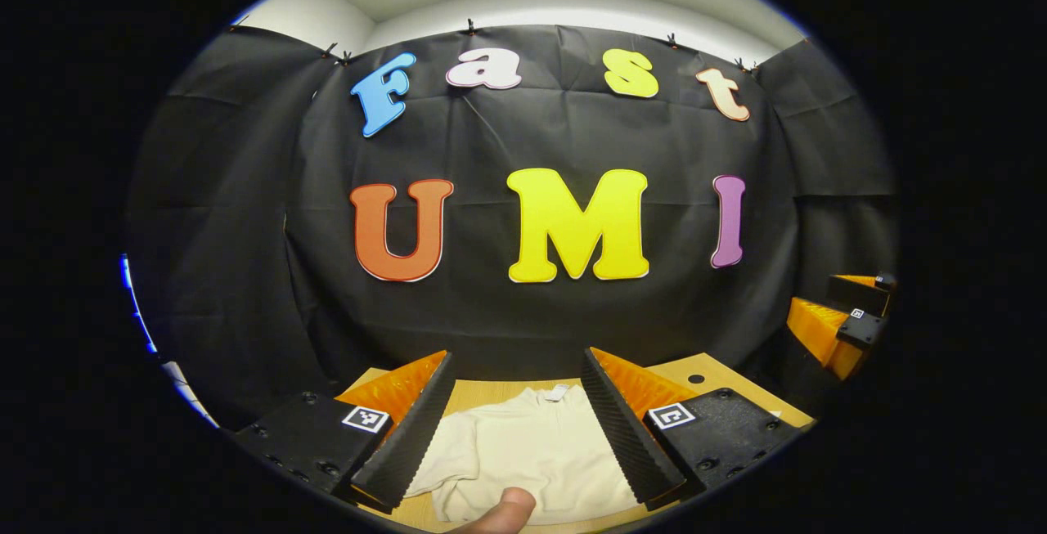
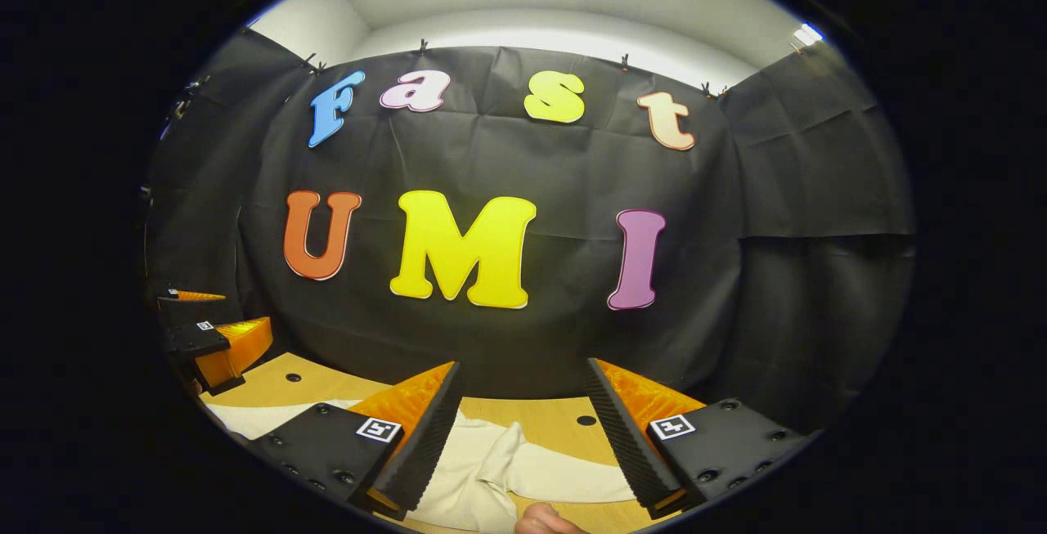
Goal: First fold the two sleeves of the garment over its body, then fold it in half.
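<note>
A cream garment (image 1: 523, 456) lies flat on the wooden table (image 1: 720, 379), its neck label toward the back wall. My left gripper (image 1: 517, 428) hovers open above its body, with nothing between the fingers. In the right gripper view the same garment (image 2: 491, 468) shows a rumpled sleeve running right across the table (image 2: 278, 391). My right gripper (image 2: 523, 436) stands open above that sleeve, holding nothing. The right gripper (image 1: 851, 317) also appears far right in the left gripper view, and the left gripper (image 2: 204, 338) far left in the right gripper view.
A fingertip (image 1: 503, 513) of the holding hand shows at the bottom of the left gripper view, another (image 2: 544, 520) in the right gripper view. The table has small round holes (image 2: 586, 420). Black cloth walls close the booth behind and on both sides.
</note>
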Tool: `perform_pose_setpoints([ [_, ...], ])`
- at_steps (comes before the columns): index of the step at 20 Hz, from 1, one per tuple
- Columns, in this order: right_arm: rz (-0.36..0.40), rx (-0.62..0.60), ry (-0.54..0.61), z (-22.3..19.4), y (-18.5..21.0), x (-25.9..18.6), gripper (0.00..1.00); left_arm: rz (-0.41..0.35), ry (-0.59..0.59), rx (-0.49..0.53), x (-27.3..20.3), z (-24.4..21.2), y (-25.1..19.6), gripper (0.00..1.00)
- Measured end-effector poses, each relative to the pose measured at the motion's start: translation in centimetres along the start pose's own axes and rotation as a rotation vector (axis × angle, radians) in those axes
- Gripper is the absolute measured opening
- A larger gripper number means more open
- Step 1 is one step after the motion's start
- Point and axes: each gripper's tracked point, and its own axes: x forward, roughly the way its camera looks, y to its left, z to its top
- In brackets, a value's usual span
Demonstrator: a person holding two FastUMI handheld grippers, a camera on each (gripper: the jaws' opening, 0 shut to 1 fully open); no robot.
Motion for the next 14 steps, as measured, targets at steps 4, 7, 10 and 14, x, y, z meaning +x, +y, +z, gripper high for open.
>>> perform_pose_setpoints([
  [4, 0.019, -0.021, 0.002, -0.3, 0.4, 0.3, 0.94, 0.002, 0.017, 0.008, 0.0, -0.8, -0.1, 0.99],
  [7, 0.027, -0.017, 0.009, -0.6, 0.3, 0.3, 0.94, -0.010, 0.037, 0.005, 0.1, -1.6, -0.4, 0.99],
  [10, 0.030, -0.007, 0.025, -1.2, 0.1, 0.4, 0.94, -0.011, 0.059, 0.014, 0.2, -2.5, -0.6, 0.99],
  [14, 0.030, 0.006, 0.039, -1.8, -0.4, 0.4, 0.94, -0.015, 0.068, 0.032, 0.0, -3.0, -1.2, 0.99],
])
